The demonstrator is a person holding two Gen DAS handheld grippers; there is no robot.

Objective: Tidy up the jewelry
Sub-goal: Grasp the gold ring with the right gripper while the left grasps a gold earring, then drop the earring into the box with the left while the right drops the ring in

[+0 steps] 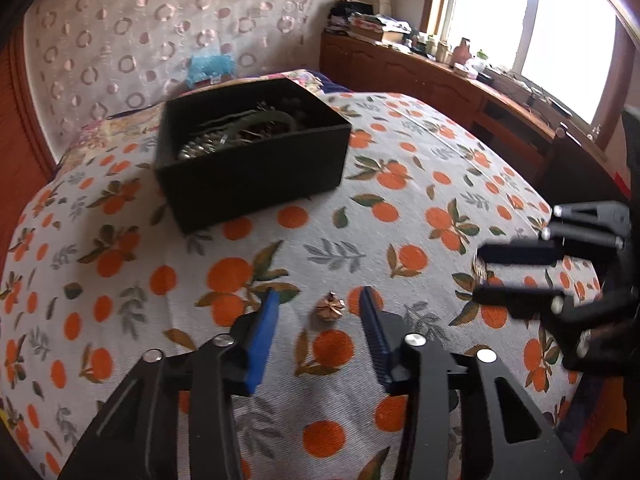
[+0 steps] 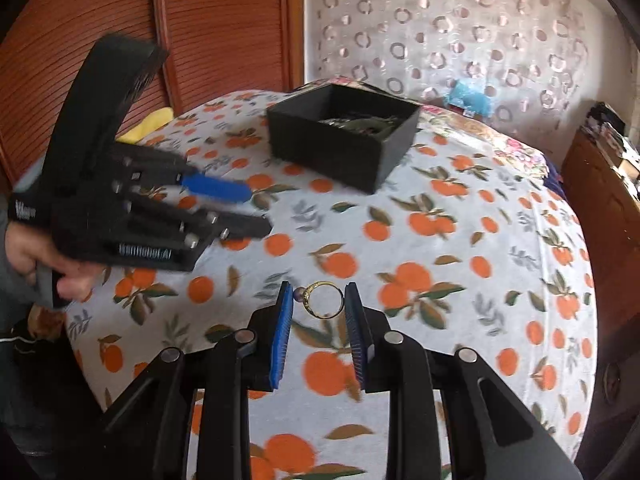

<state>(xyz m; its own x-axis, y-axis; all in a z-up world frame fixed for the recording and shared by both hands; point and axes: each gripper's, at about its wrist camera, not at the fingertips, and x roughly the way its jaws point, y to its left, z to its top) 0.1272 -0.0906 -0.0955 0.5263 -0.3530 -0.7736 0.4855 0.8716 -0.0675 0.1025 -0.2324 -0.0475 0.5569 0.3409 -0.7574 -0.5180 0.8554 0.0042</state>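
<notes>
Gold ring (image 2: 323, 301) w/ a small dark bead on its left side sits between the right gripper (image 2: 319, 292) jaws, out near the tips. Jaws are spread; ring is close to both blue pads, contact can't be confirmed. It lies on the bedspread (image 2: 440, 280), white w/ orange fruit and leaf print.

Small brownish-copper ornament (image 1: 330, 307) lies on the bedspread between the left gripper (image 1: 319, 300) jaws, nearer the right pad than the left, touching neither. Those jaws are spread too.

Black box (image 1: 252, 152) stands well beyond both sets of jaws, open-topped, w/ a tangle of greenish and silvery jewelry pieces inside; single items too jumbled to tell.

View differences: the ornament shows only in left wrist view; the ring's full loop shows only in right wrist view. In left wrist view the right gripper comes in from the right edge, blurred, w/ just a gold sliver between its pads. Right wrist view shows the left gripper up-left of its jaws, blurred, and the person's hand (image 2: 60, 264) around its handle. Left view also has a window (image 1: 532, 28) and a cluttered wooden sideboard (image 1: 420, 68); right view has a slatted wooden panel (image 2: 220, 28).

Writing: white letters on the left gripper's body in right view, too blurred to read.
</notes>
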